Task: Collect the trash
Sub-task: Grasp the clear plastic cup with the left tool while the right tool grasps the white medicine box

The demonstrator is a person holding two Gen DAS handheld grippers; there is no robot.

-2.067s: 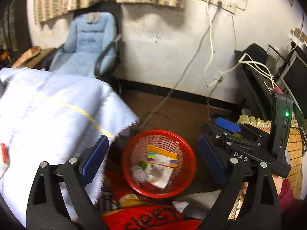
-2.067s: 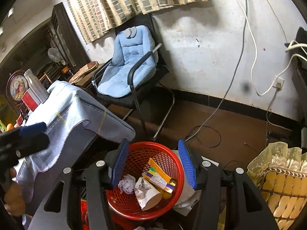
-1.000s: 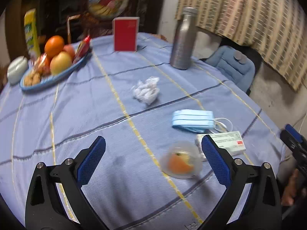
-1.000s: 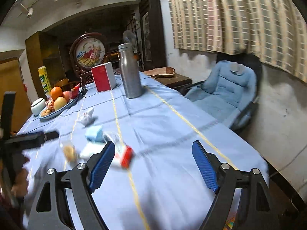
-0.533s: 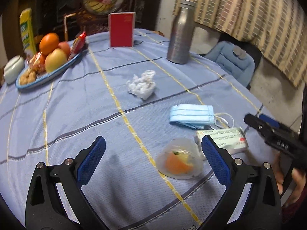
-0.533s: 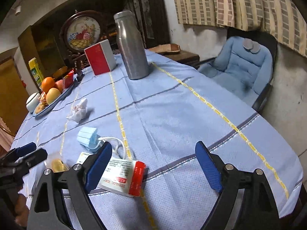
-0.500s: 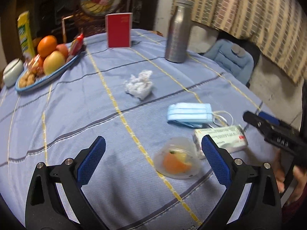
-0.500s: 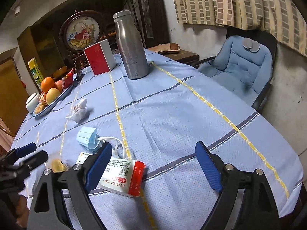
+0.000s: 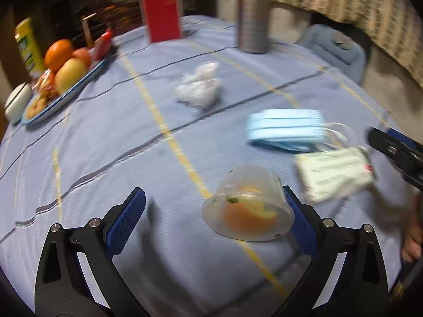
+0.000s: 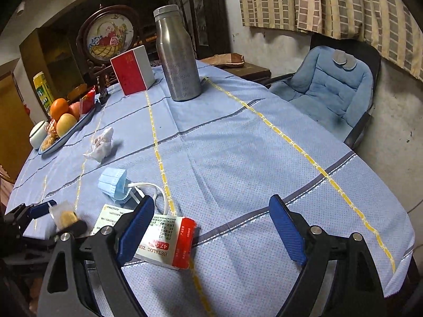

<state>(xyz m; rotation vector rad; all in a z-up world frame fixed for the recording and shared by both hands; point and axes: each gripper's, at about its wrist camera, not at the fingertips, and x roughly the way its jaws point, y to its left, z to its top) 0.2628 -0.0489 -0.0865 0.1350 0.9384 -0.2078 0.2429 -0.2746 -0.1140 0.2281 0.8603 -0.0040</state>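
Observation:
A clear plastic cup [image 9: 248, 206] with orange food scraps lies on its side on the blue tablecloth [image 9: 111, 137], between the fingers of my open left gripper [image 9: 211, 219], close to the right finger. It also shows in the right wrist view [image 10: 64, 215]. A white and red medicine box [image 9: 335, 177] lies to the right; in the right wrist view [image 10: 161, 243] it lies just by the left finger of my open right gripper [image 10: 214, 235]. A blue face mask [image 9: 285, 129] and a crumpled tissue [image 9: 198, 87] lie farther back.
A steel bottle [image 10: 177, 52], a red box [image 10: 130, 70] and a fruit tray [image 10: 66, 126] stand at the far side of the table. A blue padded chair [image 10: 325, 84] stands off the right edge. A striped curtain [image 10: 330, 8] hangs behind.
My left gripper has moved forward and down to the plastic cup, which now lies between its fingers. My right gripper has moved closer to the medicine box. Both stay open.

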